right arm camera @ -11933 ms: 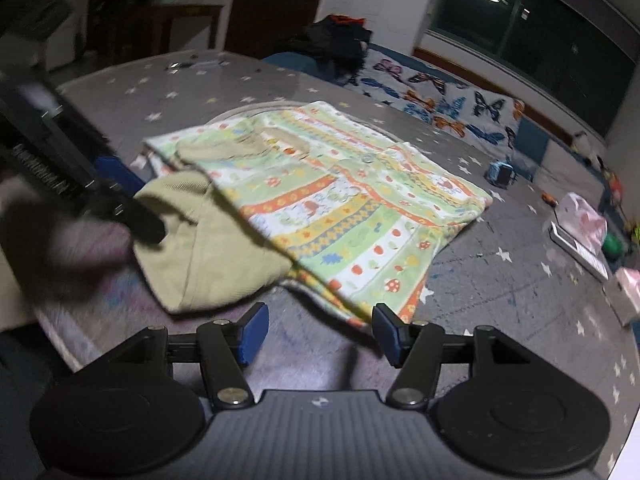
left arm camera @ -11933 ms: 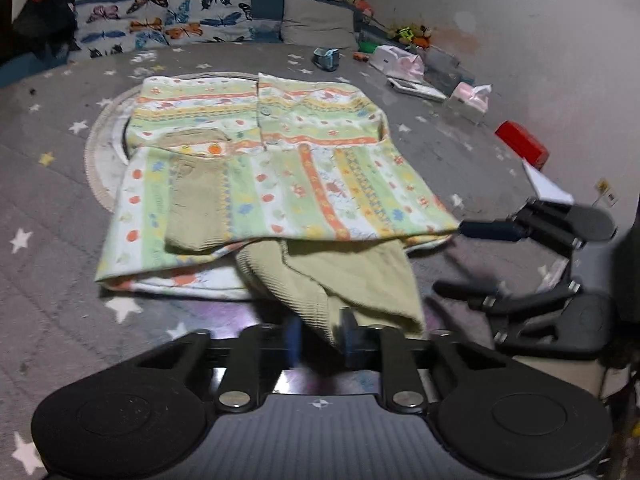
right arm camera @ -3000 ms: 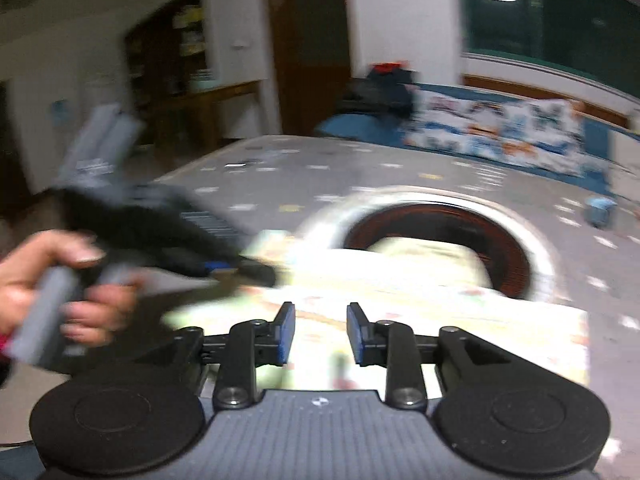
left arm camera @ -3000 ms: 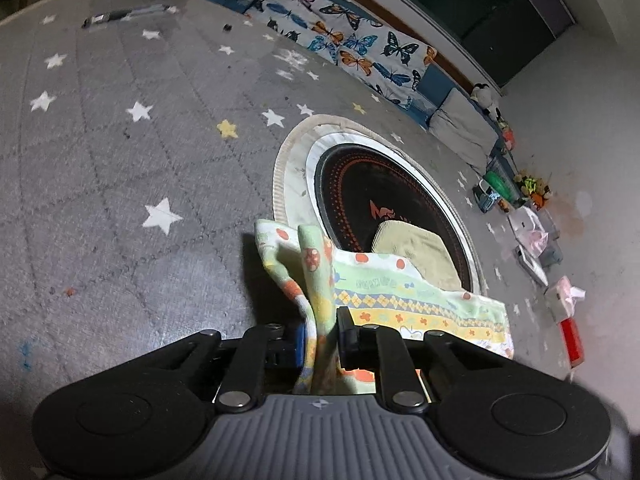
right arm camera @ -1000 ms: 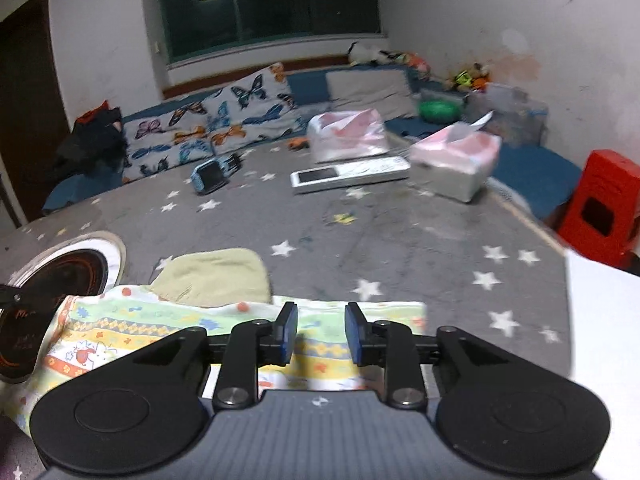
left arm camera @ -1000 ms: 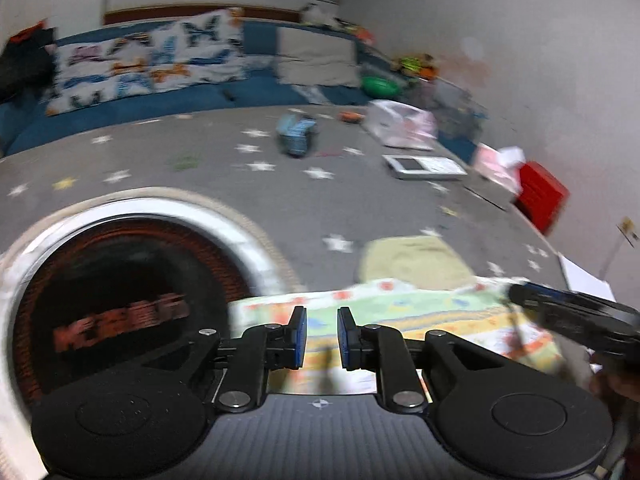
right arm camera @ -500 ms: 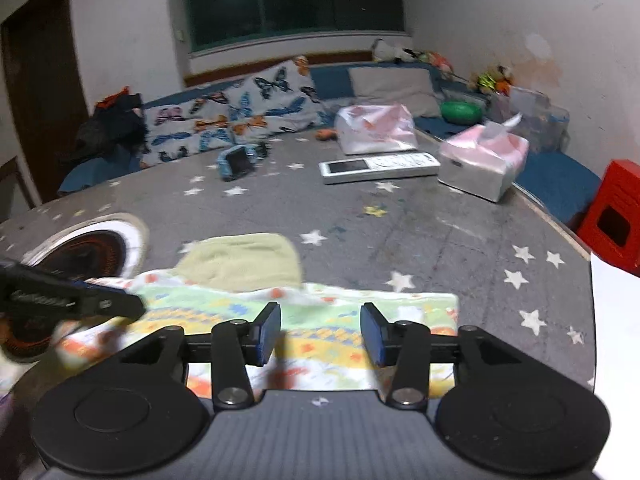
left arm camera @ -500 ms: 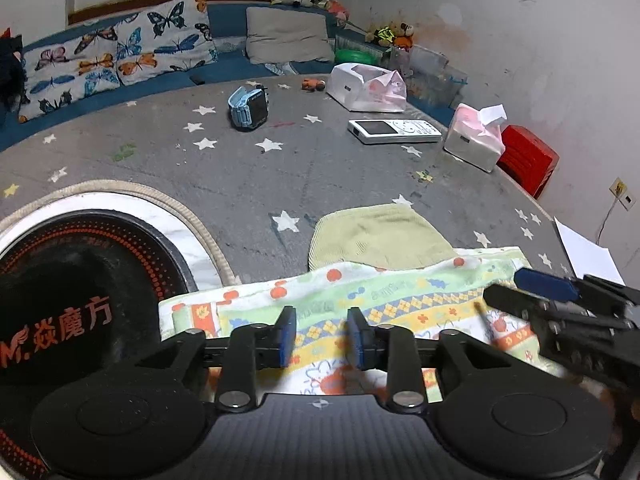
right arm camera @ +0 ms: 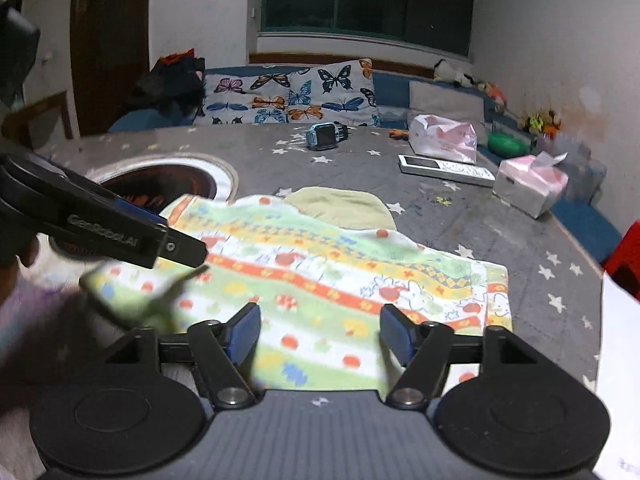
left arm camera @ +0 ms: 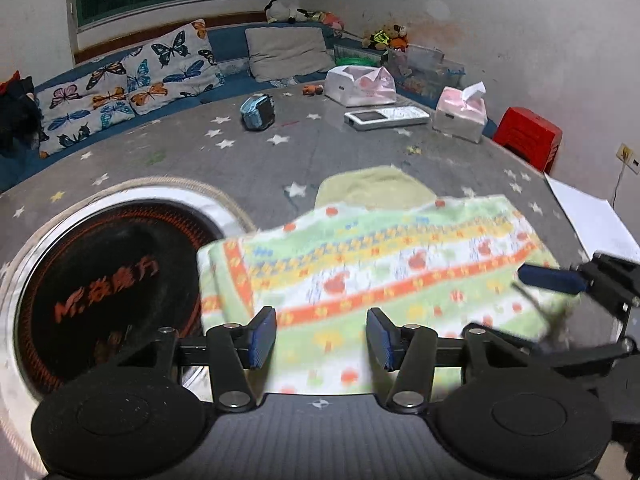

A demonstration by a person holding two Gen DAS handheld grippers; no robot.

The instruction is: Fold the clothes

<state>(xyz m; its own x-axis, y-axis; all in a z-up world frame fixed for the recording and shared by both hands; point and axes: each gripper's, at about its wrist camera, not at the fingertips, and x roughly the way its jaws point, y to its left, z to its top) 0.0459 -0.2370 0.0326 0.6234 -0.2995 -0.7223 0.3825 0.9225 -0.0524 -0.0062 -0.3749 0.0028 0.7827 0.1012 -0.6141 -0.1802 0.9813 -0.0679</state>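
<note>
A folded garment with green, yellow and orange stripes [left arm camera: 380, 264] lies flat on the grey star-patterned table [left arm camera: 248, 168]; its olive sleeve cuff [left arm camera: 372, 188] sticks out at the far edge. It also shows in the right wrist view [right arm camera: 332, 276]. My left gripper [left arm camera: 321, 334] is open and empty above the garment's near edge. My right gripper [right arm camera: 320, 334] is open and empty above the near edge too. In the left wrist view the right gripper [left arm camera: 560, 304] shows at the garment's right end. In the right wrist view the left gripper's fingers [right arm camera: 120, 236] show at its left end.
A round black hotplate with a white rim [left arm camera: 100, 288] sits left of the garment. Farther back lie a blue smartwatch [left arm camera: 258, 112], a white remote [left arm camera: 386, 117], a pink tissue box [left arm camera: 460, 112] and a pink bag [left arm camera: 360, 86]. White paper [left arm camera: 592, 220] lies at the right.
Both grippers opened wide and let go of the garment, which now lies flat. Both have drawn back a little toward the near edge.
</note>
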